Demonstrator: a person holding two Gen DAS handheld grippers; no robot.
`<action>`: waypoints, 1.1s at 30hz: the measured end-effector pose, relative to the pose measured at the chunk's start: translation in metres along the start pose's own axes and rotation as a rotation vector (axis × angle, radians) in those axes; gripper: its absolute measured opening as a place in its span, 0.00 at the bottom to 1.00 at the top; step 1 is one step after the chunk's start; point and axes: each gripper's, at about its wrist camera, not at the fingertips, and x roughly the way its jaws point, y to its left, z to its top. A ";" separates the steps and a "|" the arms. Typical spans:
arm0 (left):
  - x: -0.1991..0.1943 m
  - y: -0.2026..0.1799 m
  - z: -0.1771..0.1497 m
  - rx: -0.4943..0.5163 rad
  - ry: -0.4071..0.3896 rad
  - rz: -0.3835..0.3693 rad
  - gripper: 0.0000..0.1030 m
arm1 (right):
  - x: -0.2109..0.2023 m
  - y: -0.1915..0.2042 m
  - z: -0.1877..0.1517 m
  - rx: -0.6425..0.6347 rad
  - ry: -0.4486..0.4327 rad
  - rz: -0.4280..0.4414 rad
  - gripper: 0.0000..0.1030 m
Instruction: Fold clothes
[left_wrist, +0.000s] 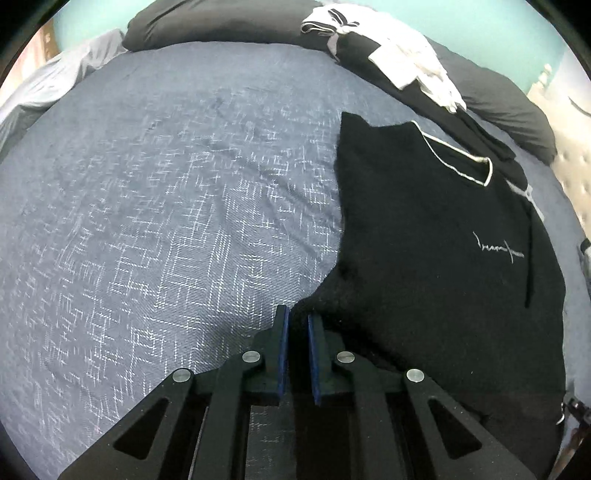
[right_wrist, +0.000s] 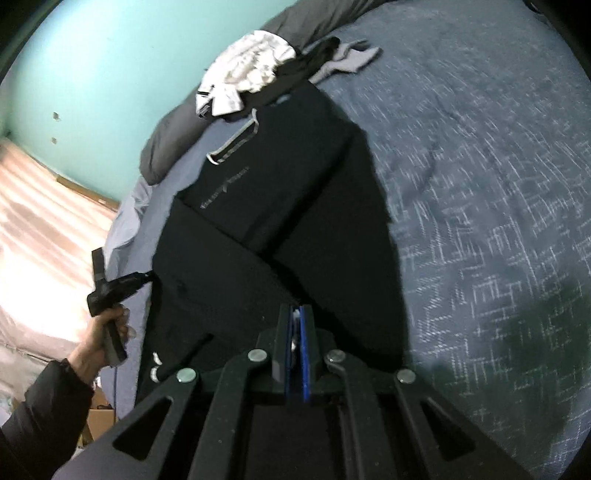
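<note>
A black top (left_wrist: 424, 221) with a white-trimmed neckline and a small script logo lies on the blue patterned bedspread (left_wrist: 166, 203), at the right of the left wrist view. My left gripper (left_wrist: 297, 314) is at its near left edge, the pads almost together with dark cloth between them. In the right wrist view the black top (right_wrist: 277, 166) is partly folded, with a crease running across it. My right gripper (right_wrist: 295, 310) is shut on its near edge, and a bit of white shows between the pads. A hand (right_wrist: 99, 332) holds the left gripper (right_wrist: 147, 276) at the top's left side.
A heap of white and black clothes (left_wrist: 406, 62) (right_wrist: 251, 74) lies at the head of the bed, beside dark pillows (left_wrist: 221, 22). The bedspread (right_wrist: 480, 184) stretches wide beside the top. Pale floor (right_wrist: 44, 221) lies beyond the bed edge, below a teal wall.
</note>
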 end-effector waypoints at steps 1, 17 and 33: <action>0.000 -0.001 0.000 0.005 0.004 -0.001 0.11 | 0.000 0.002 0.000 -0.010 -0.002 -0.007 0.03; -0.034 -0.002 -0.001 0.011 0.011 0.003 0.19 | -0.019 0.008 0.001 0.041 -0.045 0.038 0.46; -0.077 -0.002 -0.015 0.046 0.002 0.007 0.21 | -0.005 0.031 -0.025 -0.006 0.055 0.047 0.05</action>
